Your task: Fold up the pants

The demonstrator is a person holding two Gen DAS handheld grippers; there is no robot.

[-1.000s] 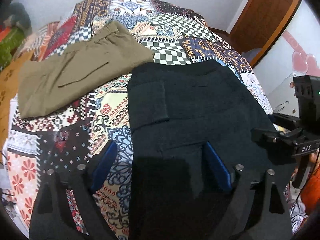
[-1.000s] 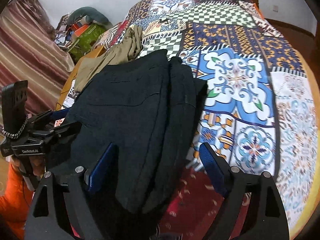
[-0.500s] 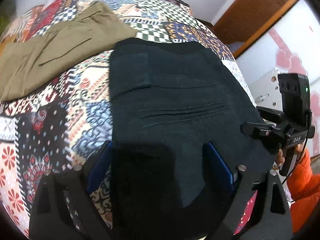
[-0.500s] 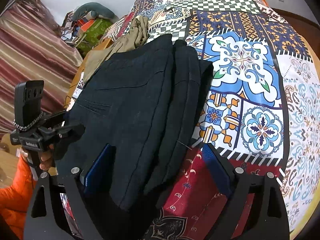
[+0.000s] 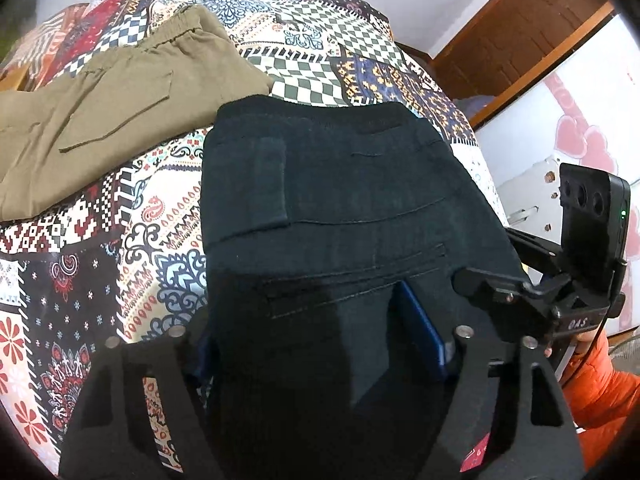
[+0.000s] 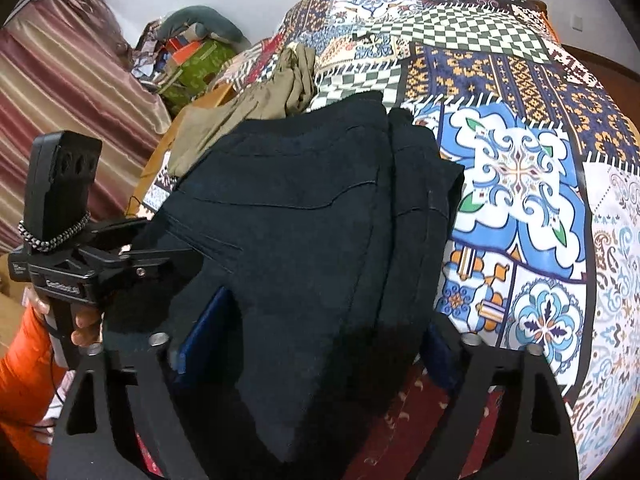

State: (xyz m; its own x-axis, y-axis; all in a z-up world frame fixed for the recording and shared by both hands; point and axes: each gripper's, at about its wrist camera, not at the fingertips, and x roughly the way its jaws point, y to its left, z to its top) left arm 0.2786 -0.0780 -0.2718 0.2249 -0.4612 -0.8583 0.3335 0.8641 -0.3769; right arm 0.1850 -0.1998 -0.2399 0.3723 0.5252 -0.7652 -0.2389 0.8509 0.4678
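Two pairs lie on the patchwork bedspread (image 5: 168,240): the black pants (image 5: 340,208) (folded, waistband away from us) nearest us, the olive pants (image 5: 104,120) just beside their far left corner. Both our grippers straddle the near black cloth, the left gripper (image 5: 316,344) and right gripper (image 6: 316,344) having just been closing. We cannot tell whether the pads grip.

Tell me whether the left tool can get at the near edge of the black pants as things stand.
Probably yes. The left tool already straddles the near edge of the black pants, its jaws just closing on the cloth. Nothing lies on top; the olive pants sit apart.
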